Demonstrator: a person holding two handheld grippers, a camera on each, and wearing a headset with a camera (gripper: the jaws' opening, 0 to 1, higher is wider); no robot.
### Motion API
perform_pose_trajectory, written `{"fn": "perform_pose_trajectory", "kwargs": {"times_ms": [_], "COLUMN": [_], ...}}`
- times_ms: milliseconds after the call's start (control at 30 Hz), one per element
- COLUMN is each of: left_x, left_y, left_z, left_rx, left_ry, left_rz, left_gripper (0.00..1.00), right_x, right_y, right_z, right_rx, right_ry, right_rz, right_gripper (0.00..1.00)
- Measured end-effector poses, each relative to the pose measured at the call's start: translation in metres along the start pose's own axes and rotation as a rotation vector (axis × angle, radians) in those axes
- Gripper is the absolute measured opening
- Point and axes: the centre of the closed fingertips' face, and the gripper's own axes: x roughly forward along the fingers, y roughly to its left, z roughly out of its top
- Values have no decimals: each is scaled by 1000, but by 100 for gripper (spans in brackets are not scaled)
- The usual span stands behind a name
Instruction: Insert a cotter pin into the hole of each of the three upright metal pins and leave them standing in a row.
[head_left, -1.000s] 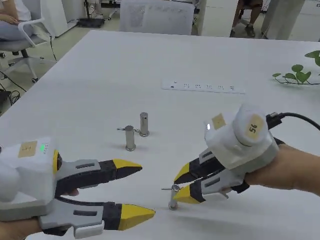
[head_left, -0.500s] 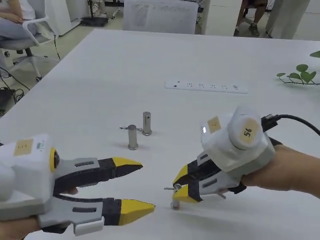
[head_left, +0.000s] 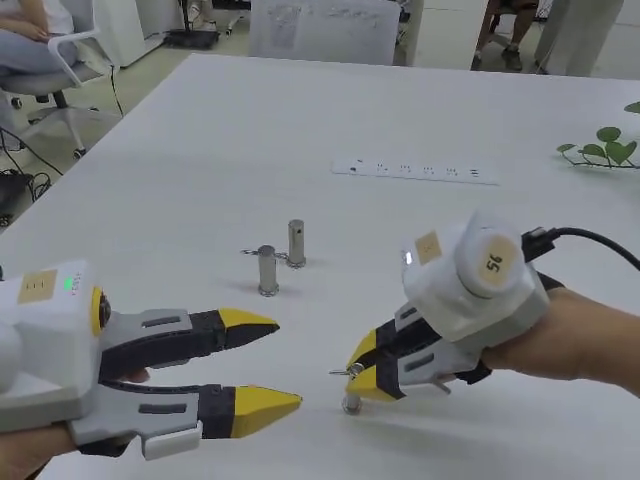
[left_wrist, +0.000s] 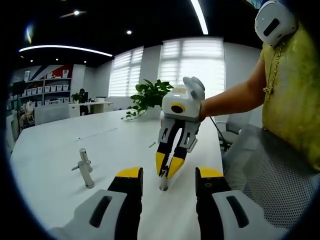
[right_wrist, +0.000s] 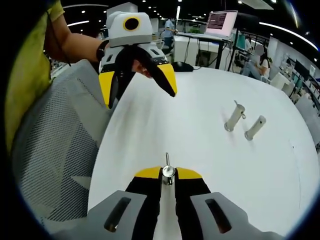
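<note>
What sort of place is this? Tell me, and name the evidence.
Probably an open-plan office: a long white table carrying a power strip, an office chair beside it, a potted plant by big windows.

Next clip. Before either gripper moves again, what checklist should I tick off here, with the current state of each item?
1. Right gripper fingers closed on the top of the near upright silver metal pin: ok.
2. Thin wire cotter pin pokes through that pin's top: ok. Fully seated: cannot tell.
3. Near pin's base resting on the white table: ok, judging by the left gripper view.
4. Left gripper open and apart from the near pin: ok.
5. Front far metal pin and rear far metal pin upright: ok. A cotter pin in each: cannot tell.
6. All three pins in one row: not ok, the near pin stands off their line.
</note>
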Motion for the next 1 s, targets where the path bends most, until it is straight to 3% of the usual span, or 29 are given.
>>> {"fn": "perform_pose_trajectory", "kwargs": {"times_ms": [467,1000], "left_x": [-2,-5], "left_y": [4,7], "left_z": [2,6], "left_rx": [2,-4], "left_ry": [-13,-33], "left_rz": [11,29], "left_gripper": [39,39], "right_x": [-6,-13], "right_y": [-18,-92], "right_z": [5,33], "right_rx": [7,61], "right_ry": [8,-44], "right_rz": [-14,-96], "right_gripper": [8,8]}}
